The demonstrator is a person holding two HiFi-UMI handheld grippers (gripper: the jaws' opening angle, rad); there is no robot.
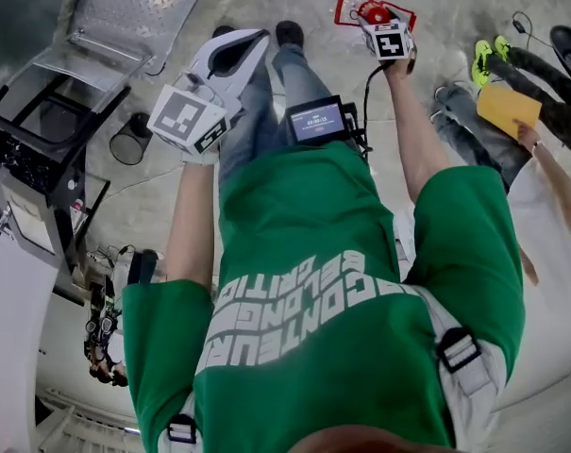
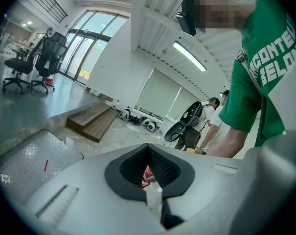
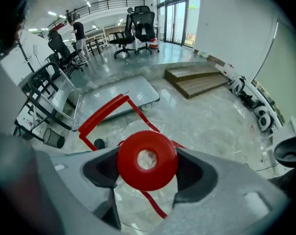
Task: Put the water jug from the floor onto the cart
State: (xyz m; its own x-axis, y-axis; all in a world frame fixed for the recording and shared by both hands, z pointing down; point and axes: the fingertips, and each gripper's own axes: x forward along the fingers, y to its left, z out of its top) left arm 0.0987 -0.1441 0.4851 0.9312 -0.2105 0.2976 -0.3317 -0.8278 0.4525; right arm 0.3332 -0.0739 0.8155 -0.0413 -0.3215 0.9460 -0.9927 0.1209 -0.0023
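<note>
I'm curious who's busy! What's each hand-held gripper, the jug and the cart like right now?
Water jug, capped, gripped at its red cap.
Right hand-held gripper, shut on the jug's cap.
Left hand-held gripper, shut, holding nothing.
Cart, no jug on it yet.

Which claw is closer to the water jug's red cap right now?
Right. The right claw is closed around the water jug's red cap, which sits between its jaws. The left claw is held off to the left, apart from it, holding nothing.
</note>
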